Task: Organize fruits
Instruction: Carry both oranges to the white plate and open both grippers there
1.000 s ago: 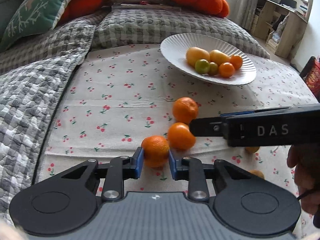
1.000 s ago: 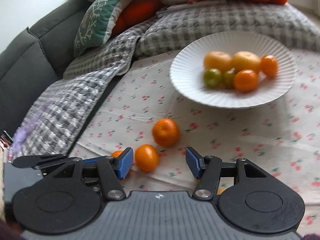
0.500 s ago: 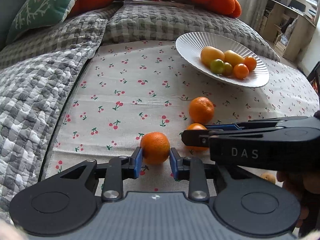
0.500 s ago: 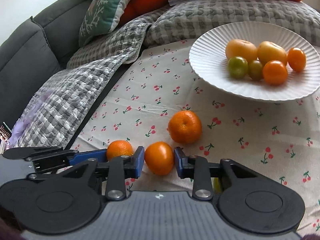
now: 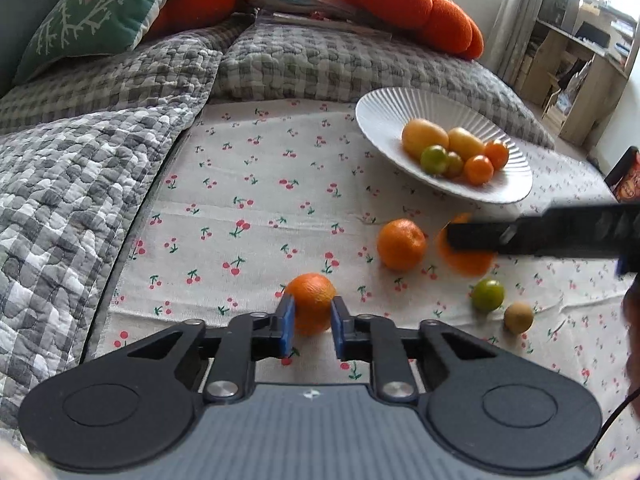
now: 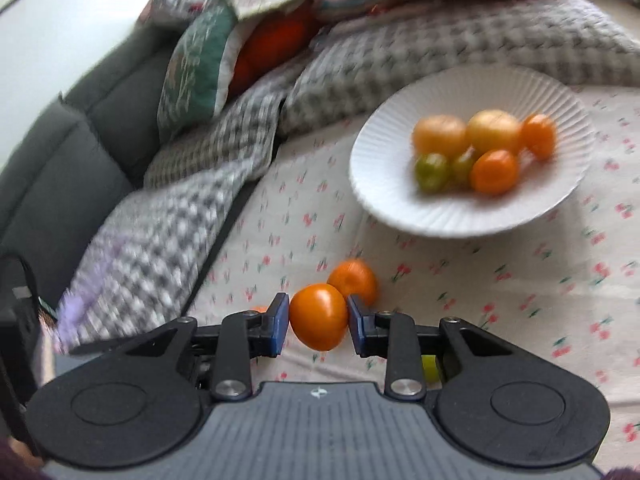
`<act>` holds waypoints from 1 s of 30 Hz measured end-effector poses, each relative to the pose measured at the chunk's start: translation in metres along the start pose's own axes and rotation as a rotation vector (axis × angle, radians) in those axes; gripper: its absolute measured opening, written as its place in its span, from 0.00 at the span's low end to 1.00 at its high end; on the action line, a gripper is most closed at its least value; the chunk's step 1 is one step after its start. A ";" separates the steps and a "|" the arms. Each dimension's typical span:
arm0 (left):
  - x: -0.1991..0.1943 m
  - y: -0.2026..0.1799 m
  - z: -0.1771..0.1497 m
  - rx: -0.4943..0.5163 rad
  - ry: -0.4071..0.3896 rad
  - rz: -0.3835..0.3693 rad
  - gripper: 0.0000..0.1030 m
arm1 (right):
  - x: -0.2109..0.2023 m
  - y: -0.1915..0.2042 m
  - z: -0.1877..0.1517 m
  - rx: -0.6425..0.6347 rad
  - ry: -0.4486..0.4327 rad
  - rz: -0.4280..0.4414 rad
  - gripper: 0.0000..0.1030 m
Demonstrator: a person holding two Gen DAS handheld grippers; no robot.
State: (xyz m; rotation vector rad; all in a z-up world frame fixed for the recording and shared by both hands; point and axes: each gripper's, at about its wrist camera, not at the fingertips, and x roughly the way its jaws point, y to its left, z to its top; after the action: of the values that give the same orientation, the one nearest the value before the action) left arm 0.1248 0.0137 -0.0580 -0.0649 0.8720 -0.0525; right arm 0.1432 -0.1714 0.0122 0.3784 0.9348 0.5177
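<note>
Orange mandarin (image 5: 311, 303) sits clamped in the left tongs (image 5: 311, 326), low over the cherry-print cloth (image 5: 248, 216). Right tongs (image 6: 319, 326) grip a smooth orange tomato (image 6: 319, 316). White ribbed plate (image 5: 384, 114) with mixed small fruit stands far right; a loose mandarin (image 5: 401, 244) lies between.

No readable text anywhere; the red-orange package (image 5: 627, 184) at the right edge carries printing, but it's too small and blurred to read.
</note>
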 end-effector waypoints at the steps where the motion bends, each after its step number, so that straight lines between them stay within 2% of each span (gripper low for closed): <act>1: 0.000 0.000 0.000 0.001 -0.002 -0.001 0.10 | -0.006 -0.004 0.004 0.014 -0.020 0.000 0.28; 5: 0.005 -0.002 0.001 0.002 -0.005 -0.008 0.15 | -0.029 -0.025 0.017 0.087 -0.086 -0.008 0.28; 7: 0.007 -0.003 0.002 0.000 -0.006 0.004 0.26 | -0.031 -0.030 0.017 0.103 -0.092 -0.010 0.28; 9: 0.011 -0.005 0.003 0.017 -0.004 0.038 0.46 | -0.030 -0.029 0.015 0.101 -0.086 -0.009 0.28; 10: 0.013 -0.007 0.003 0.031 -0.006 0.054 0.48 | -0.029 -0.027 0.015 0.093 -0.082 -0.008 0.28; 13: 0.019 -0.012 0.003 0.062 -0.013 0.062 0.46 | -0.030 -0.021 0.015 0.073 -0.087 -0.003 0.28; 14: 0.021 -0.013 0.003 0.072 -0.010 0.062 0.41 | -0.032 -0.021 0.016 0.070 -0.093 -0.003 0.28; 15: 0.023 -0.014 0.002 0.078 -0.006 0.058 0.31 | -0.034 -0.022 0.017 0.071 -0.098 -0.002 0.28; 20: 0.025 -0.013 0.005 0.063 -0.022 0.049 0.29 | -0.049 -0.035 0.027 0.116 -0.143 -0.009 0.28; 25: 0.015 -0.010 0.015 0.004 -0.063 -0.015 0.29 | -0.055 -0.051 0.035 0.156 -0.187 -0.046 0.28; 30: 0.014 -0.019 0.034 0.042 -0.134 -0.029 0.29 | -0.044 -0.064 0.041 0.169 -0.190 -0.104 0.28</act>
State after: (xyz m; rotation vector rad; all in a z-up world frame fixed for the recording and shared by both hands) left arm 0.1591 -0.0050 -0.0451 -0.0409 0.7360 -0.0923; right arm 0.1725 -0.2527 0.0300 0.5194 0.8108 0.3028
